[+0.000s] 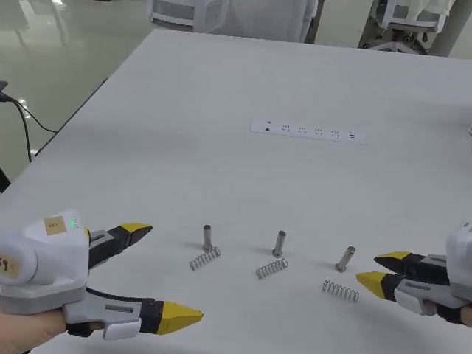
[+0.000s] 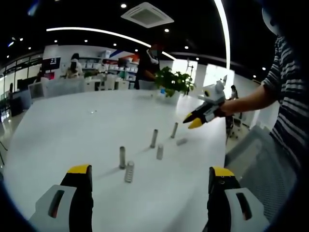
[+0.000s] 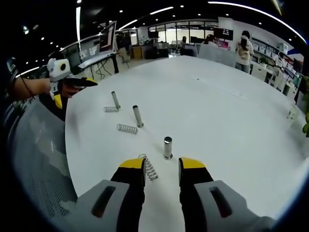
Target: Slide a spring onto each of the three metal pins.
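Three short metal pins stand upright in a row on the white table: left point(image 1: 207, 237), middle point(image 1: 279, 243), right point(image 1: 345, 258). A loose spring lies flat just in front of each: point(image 1: 204, 258), point(image 1: 271, 268), point(image 1: 340, 290). My left gripper point(image 1: 166, 273) hovers at the near left, jaws wide open and empty, left of the left pin point(image 2: 122, 157). My right gripper point(image 1: 376, 269) is at the near right, jaws open a narrow way with nothing held. Its tips sit just right of the right spring point(image 3: 149, 167) and the right pin point(image 3: 167, 147).
A white power strip point(image 1: 308, 131) lies mid-table beyond the pins. The table's left edge point(image 1: 81, 110) drops to the floor, with a black cable there. Chairs point(image 1: 188, 13) stand at the far edge. A potted plant point(image 2: 174, 81) sits at one table end.
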Tool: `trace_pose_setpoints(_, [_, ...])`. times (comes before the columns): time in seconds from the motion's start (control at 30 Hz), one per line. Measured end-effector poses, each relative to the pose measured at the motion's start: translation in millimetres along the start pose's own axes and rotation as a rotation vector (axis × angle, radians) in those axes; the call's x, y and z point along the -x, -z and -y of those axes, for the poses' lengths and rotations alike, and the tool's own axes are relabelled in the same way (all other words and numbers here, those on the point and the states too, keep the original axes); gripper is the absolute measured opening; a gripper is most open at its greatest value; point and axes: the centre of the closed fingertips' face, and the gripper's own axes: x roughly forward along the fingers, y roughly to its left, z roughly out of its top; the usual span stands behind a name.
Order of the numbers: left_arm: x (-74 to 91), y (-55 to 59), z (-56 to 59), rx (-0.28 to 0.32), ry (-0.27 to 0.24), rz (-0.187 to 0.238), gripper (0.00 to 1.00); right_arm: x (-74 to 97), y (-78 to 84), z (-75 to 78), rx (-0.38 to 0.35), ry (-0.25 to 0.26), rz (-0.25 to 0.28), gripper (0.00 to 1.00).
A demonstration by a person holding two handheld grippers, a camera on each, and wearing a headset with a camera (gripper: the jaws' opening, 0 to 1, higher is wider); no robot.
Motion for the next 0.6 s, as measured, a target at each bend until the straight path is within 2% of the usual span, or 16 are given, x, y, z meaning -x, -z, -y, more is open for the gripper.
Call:
trace_pose_setpoints(0.17, [0.8, -0.8, 0.5, 0.005, 0.001, 0.003, 0.97, -2.1, 2.1, -5.6, 0.035, -0.022, -0.022, 0.26])
trace_pose_setpoints(0.27, [1.1, -3.9, 1.3, 0.007, 0.003, 0.013, 0.97, -3.6, 4.2, -7.8, 0.082, -0.032, -0.045, 0.24])
trace_pose_setpoints(0.43, [1.3, -2.8, 0.8, 0.007, 0.001, 0.009, 0.97, -6.9, 5.5, -13.5, 0.152, -0.057, -0.073, 0.24])
trace_pose_setpoints(0.57, [2.6, -1.0, 0.8, 0.007, 0.001, 0.004, 0.97, -10.2, 8.4, -18.0, 0.238, -0.074, -0.110, 0.23])
trace_pose_setpoints(0.6, [3.0, -1.0, 0.7, 0.007, 0.000, 0.005, 0.97, -11.1, 11.6, -18.4, 0.276, -0.073, -0.136, 0.23])
